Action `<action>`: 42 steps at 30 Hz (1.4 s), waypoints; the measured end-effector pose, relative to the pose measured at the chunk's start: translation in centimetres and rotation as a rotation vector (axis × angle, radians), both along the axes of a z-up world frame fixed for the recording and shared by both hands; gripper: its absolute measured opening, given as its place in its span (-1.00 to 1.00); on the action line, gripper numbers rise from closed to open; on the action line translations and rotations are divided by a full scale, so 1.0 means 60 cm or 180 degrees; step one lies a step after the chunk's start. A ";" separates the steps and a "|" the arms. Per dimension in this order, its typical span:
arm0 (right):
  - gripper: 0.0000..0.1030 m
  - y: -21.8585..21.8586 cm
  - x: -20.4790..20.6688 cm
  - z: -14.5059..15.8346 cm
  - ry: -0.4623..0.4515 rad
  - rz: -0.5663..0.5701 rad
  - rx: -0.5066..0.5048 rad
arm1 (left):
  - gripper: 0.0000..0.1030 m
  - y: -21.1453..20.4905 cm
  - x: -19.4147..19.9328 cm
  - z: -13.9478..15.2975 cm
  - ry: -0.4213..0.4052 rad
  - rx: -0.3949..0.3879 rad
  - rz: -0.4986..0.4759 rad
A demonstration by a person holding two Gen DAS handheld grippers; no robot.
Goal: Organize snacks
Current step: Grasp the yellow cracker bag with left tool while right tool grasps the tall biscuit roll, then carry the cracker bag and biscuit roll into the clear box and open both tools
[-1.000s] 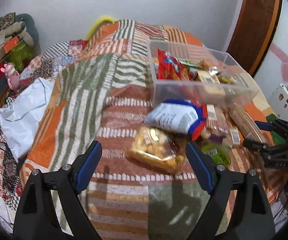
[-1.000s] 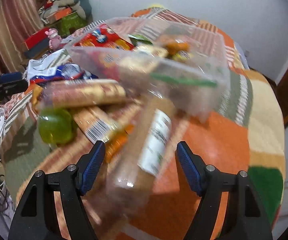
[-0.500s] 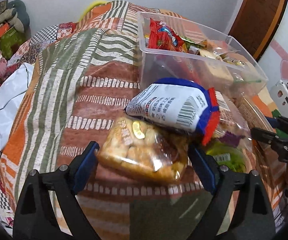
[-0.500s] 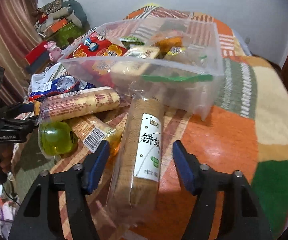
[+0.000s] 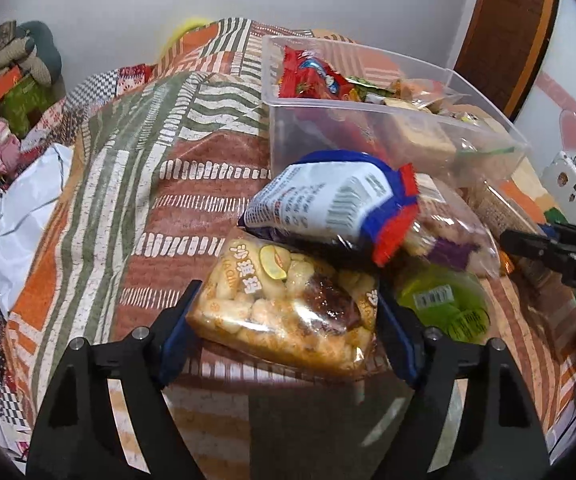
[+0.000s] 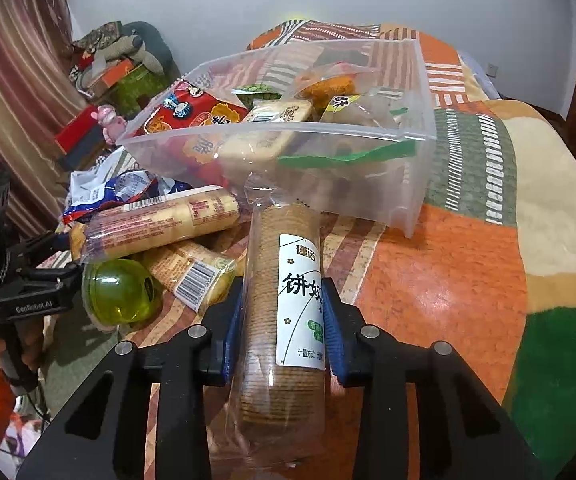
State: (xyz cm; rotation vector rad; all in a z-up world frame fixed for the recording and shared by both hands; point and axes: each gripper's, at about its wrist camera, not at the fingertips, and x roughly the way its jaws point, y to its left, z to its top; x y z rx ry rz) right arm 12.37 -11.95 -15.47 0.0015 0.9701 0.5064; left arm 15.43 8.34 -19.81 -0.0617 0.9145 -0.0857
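A clear plastic bin [image 5: 483,136] [image 6: 415,136] holding several snacks sits on the patchwork bedspread. In front of it lies a pile of loose snacks. My left gripper [image 5: 284,320] is open, its jaws on either side of a clear bag of yellow puffed snacks [image 5: 288,304]. A blue and white bag [image 5: 327,204] rests behind it. My right gripper [image 6: 284,324] is shut on a long brown biscuit roll [image 6: 284,300] with a white label. The roll points toward the bin.
A green jelly cup [image 6: 118,290] [image 5: 447,304], two biscuit tubes [image 6: 156,220] and other packets lie left of the roll. A white plastic bag [image 5: 20,200] lies at the bed's left edge. Clutter is stacked by the wall [image 6: 120,64].
My left gripper moved forward until its jaws flank the puffed snack bag. My right gripper moved forward and closed on the biscuit roll.
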 end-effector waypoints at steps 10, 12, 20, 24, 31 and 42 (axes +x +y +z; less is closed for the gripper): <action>-0.38 -0.025 -0.021 0.022 -0.0071 -0.0051 0.0082 | 0.55 0.007 -0.052 0.054 -0.0201 -0.0006 0.0110; -0.38 -0.028 -0.024 0.030 -0.0102 -0.0058 0.0120 | 0.55 0.010 -0.058 0.072 -0.0266 -0.0009 0.0126; -0.38 -0.032 -0.030 0.080 -0.0354 -0.0069 0.0249 | 0.55 0.011 -0.055 0.137 -0.0509 -0.0110 0.0160; -0.38 -0.034 -0.020 0.106 -0.0492 -0.0101 0.0291 | 0.55 0.001 -0.041 0.169 -0.0642 -0.0104 0.0120; -0.38 -0.041 0.010 0.141 -0.0726 -0.0200 0.0333 | 0.55 -0.030 0.005 0.212 -0.0827 -0.0123 0.0003; -0.38 -0.042 0.066 0.161 -0.0885 -0.0329 0.0471 | 0.55 -0.062 0.115 0.207 -0.0747 -0.0147 -0.0002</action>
